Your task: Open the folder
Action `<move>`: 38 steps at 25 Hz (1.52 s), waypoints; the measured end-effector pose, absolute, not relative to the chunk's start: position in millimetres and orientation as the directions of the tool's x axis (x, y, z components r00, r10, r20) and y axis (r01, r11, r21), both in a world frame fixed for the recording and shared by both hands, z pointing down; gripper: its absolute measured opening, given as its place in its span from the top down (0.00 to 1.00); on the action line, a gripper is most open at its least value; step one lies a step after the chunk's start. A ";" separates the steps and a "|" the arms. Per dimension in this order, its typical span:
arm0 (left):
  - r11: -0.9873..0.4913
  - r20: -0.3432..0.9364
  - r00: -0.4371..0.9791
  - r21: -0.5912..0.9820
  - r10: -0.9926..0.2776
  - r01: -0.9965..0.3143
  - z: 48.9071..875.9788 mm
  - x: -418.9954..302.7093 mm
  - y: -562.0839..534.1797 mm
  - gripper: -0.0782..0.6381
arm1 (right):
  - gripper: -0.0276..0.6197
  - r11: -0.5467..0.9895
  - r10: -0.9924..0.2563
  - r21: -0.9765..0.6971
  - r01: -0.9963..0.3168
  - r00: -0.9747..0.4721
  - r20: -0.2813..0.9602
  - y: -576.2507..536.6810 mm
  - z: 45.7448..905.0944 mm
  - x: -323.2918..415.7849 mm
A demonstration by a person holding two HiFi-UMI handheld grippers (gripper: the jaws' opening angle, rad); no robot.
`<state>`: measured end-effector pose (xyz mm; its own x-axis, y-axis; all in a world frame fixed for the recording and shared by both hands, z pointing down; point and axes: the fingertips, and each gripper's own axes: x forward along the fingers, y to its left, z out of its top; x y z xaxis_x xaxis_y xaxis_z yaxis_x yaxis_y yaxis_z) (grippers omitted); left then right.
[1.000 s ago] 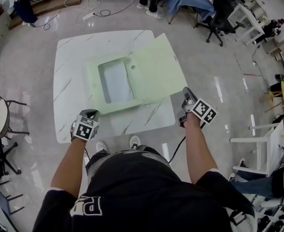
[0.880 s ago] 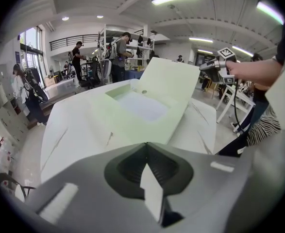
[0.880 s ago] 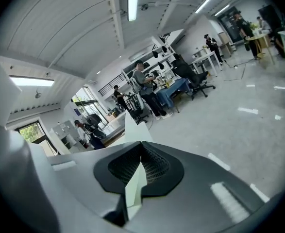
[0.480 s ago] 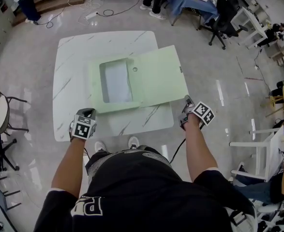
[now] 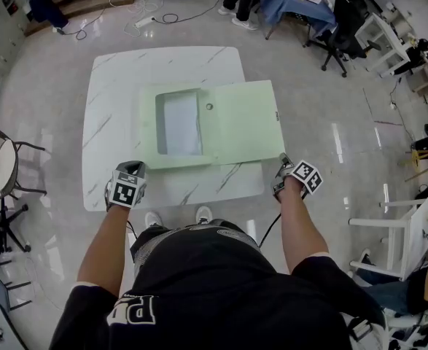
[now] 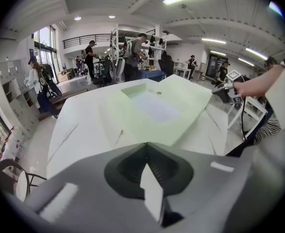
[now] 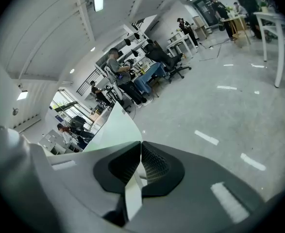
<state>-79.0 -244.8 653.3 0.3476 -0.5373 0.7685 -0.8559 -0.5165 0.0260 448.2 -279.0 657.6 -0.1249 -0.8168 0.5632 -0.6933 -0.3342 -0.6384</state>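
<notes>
Folder [image 5: 243, 126] lies open on the counter [image 5: 119, 100], its cover overhanging the right edge, right tongs [image 5: 281, 162] pinching the cover's near corner, left tongs [image 5: 131, 169] pressed together, empty, near the counter's front edge.

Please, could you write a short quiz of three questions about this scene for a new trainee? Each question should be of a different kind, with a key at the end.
1. True or false: the left gripper holds the folder.
2. Which part of the folder does the right gripper clamp?
A. the near right corner of the cover
B. the far left corner
C. the fold in the middle
3. Fill in: the open folder lies on a white ___, and its cover reaches past the right edge.

Key: 1 false, its jaws are together with nothing between them; 2 A; 3 table.
</notes>
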 end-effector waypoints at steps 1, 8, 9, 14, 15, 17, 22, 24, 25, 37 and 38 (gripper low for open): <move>-0.516 0.769 0.349 0.029 -0.535 -0.856 653.2 -78.7 -244.8 0.81 | 0.95 -0.339 -0.813 -0.636 -0.693 -0.124 0.568 -279.3 660.7 449.1; -0.521 0.778 0.351 0.036 -0.521 -0.853 655.8 -81.2 -245.4 0.81 | 0.95 -0.388 -0.785 -0.638 -0.665 -0.123 0.607 -280.3 684.2 452.7; -0.522 0.779 0.353 0.038 -0.519 -0.852 656.1 -81.2 -245.4 0.81 | 0.95 -0.395 -0.781 -0.636 -0.663 -0.122 0.613 -280.2 686.9 453.3; -0.524 0.780 0.366 0.057 -0.508 -0.850 652.9 -78.8 -244.3 0.81 | 0.94 -0.408 -0.769 -0.635 -0.656 -0.128 0.626 -278.8 693.9 454.7; -0.525 0.780 0.367 0.058 -0.507 -0.849 653.1 -79.5 -244.8 0.81 | 0.94 -0.408 -0.769 -0.638 -0.653 -0.131 0.626 -278.9 694.6 454.2; -0.529 0.781 0.365 0.053 -0.507 -0.847 656.1 -82.6 -246.5 0.81 | 0.94 -0.411 -0.773 -0.650 -0.640 -0.134 0.620 -279.0 694.5 453.3; -0.509 0.778 0.389 0.105 -0.493 -0.855 656.4 -83.9 -247.9 0.81 | 0.93 -0.393 -0.799 -0.685 -0.613 -0.141 0.584 -279.4 679.7 452.5; -0.515 0.779 0.394 0.108 -0.487 -0.850 657.9 -85.1 -249.2 0.81 | 0.93 -0.377 -0.808 -0.689 -0.619 -0.145 0.571 -279.3 670.9 451.0; -0.518 0.779 0.400 0.113 -0.483 -0.848 656.6 -84.2 -248.9 0.81 | 0.92 -0.369 -0.811 -0.689 -0.624 -0.145 0.567 -279.0 666.2 450.2; -0.604 0.784 0.409 0.056 -0.466 -0.795 655.0 -80.8 -246.6 0.81 | 0.79 -0.280 -0.860 -0.608 -0.743 -0.087 0.502 -272.1 589.2 429.4; -0.606 0.785 0.410 0.056 -0.465 -0.793 653.2 -79.7 -245.1 0.81 | 0.79 -0.272 -0.867 -0.599 -0.754 -0.079 0.493 -271.1 581.5 427.8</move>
<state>-79.7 -245.1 653.2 0.4102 -0.4646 0.7848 -0.7932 -0.6064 0.0556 427.8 -271.1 581.5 -0.0787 -0.8665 0.4929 -0.7535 -0.2720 -0.5985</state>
